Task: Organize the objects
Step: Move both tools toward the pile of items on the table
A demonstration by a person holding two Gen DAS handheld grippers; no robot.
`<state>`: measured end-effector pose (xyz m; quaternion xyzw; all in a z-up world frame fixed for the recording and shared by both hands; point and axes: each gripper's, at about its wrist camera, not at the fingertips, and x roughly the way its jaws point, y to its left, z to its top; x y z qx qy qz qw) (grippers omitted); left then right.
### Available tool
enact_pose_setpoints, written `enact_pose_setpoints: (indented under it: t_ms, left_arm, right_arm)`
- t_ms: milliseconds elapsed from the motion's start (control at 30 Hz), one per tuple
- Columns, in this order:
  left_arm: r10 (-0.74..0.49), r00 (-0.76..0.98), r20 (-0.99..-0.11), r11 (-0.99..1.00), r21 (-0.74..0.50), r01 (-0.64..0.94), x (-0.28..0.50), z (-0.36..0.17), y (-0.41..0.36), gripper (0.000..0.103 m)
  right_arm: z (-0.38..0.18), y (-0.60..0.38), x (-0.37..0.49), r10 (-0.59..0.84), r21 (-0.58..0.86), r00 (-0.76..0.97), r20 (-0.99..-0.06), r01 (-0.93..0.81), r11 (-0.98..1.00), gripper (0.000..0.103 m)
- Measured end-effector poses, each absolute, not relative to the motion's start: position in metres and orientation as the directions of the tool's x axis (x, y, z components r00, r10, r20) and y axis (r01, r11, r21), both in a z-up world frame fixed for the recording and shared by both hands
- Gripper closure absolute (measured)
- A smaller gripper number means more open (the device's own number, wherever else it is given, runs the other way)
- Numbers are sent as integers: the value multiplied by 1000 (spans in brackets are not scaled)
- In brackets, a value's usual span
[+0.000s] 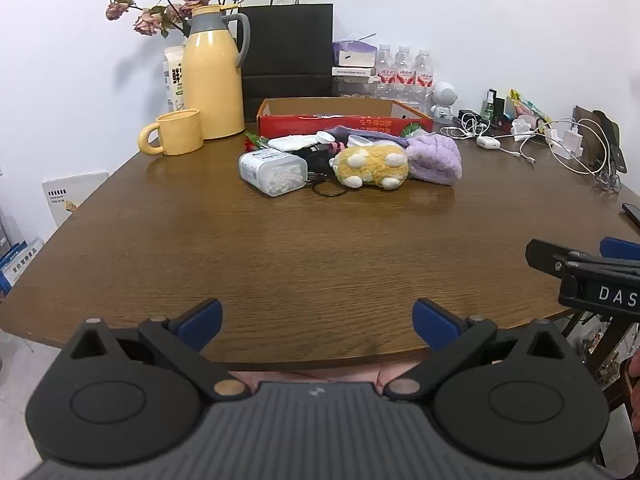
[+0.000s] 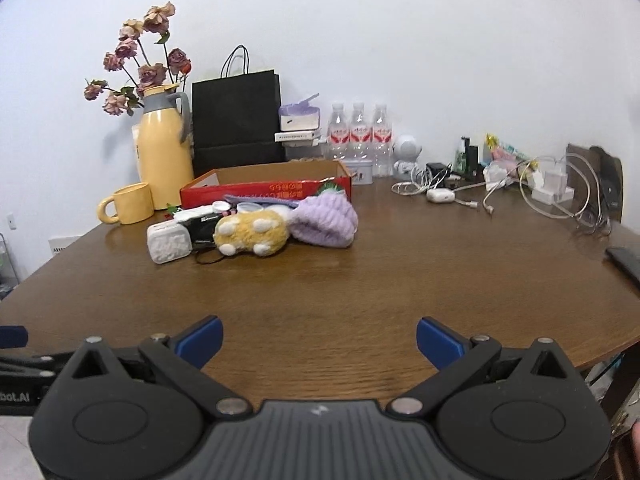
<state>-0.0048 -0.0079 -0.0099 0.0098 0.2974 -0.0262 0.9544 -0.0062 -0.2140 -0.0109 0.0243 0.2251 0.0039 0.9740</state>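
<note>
A pile of small things lies mid-table in front of a red cardboard box [image 1: 344,122] [image 2: 264,192]: a yellow plush toy [image 1: 372,166] [image 2: 252,234], a purple fluffy cloth [image 1: 434,158] [image 2: 324,220], a clear box of cotton swabs [image 1: 272,172] [image 2: 168,244], a black hair tie [image 1: 328,191] and other small items. My left gripper [image 1: 318,320] is open and empty over the table's near edge. My right gripper [image 2: 319,340] is open and empty, also at the near edge, to the right of the left one.
A yellow jug [image 1: 214,76] with dried roses, a yellow mug [image 1: 174,132], a black paper bag [image 1: 286,52] and water bottles [image 1: 404,68] stand at the back. Cables and chargers [image 1: 560,140] lie at the back right. A dark phone [image 2: 626,262] lies at the right edge.
</note>
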Motion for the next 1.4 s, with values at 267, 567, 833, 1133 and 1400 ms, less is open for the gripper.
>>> enact_pose_setpoints:
  t_ms: [267,567,833,1133,1400]
  left_arm:
    - [-46,813,-580,999,-4,54,-3,-12,-8,0]
    - [-49,799,-599,999,-17,49,-2,-16,-6,0]
    - [-60,788,-613,998,-26,55,-1,-19,-6,0]
    - [-54,774,-631,999,-36,40,2,-23,-4,0]
    - [-53,763,-644,999,-41,35,4,-25,-3,0]
  right_arm:
    - [-13,-210,-9,42,20,893,-448,-37,999,0]
    - [-15,-200,-10,6,-58,895,-446,-36,998,0]
    - [-18,-198,-8,-10,-87,890,-456,-33,996,0]
    - [-19,-197,-9,0,-85,887,-462,-44,995,0]
    - [-20,-197,-8,38,-60,884,-466,-75,995,0]
